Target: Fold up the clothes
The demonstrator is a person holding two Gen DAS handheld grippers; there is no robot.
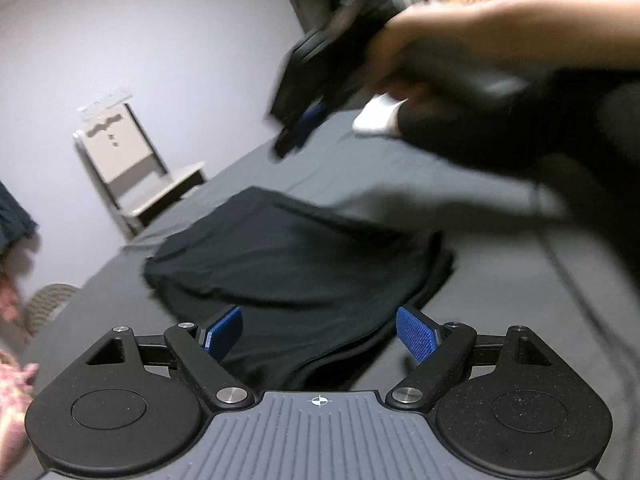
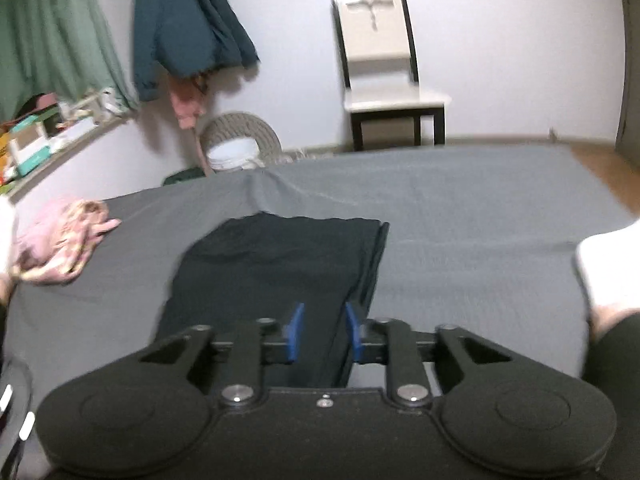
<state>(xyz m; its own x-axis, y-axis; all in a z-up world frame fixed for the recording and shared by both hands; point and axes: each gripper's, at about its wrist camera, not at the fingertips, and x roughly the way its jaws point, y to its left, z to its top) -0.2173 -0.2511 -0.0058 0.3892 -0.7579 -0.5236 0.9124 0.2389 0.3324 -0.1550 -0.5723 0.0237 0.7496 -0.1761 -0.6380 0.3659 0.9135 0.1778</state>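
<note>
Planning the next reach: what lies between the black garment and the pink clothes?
Only bare grey sheet separates the black garment from the pink clothes, seen in the right wrist view.

Pale wall (image 2: 500, 40) behind a grey-sheeted bed (image 2: 460, 208), cream dark-legged chair (image 2: 384, 72) against it, green curtain (image 2: 52, 40) and teal jacket (image 2: 188, 20) hanging at left, woven basket (image 2: 240, 136) below, wood floor (image 2: 600, 160) at the bed's far right corner.

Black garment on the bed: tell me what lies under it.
The black garment lies folded flat on the grey bedsheet, which shows all around it. Whatever sits between its layers or directly beneath is covered and cannot be seen.
</note>
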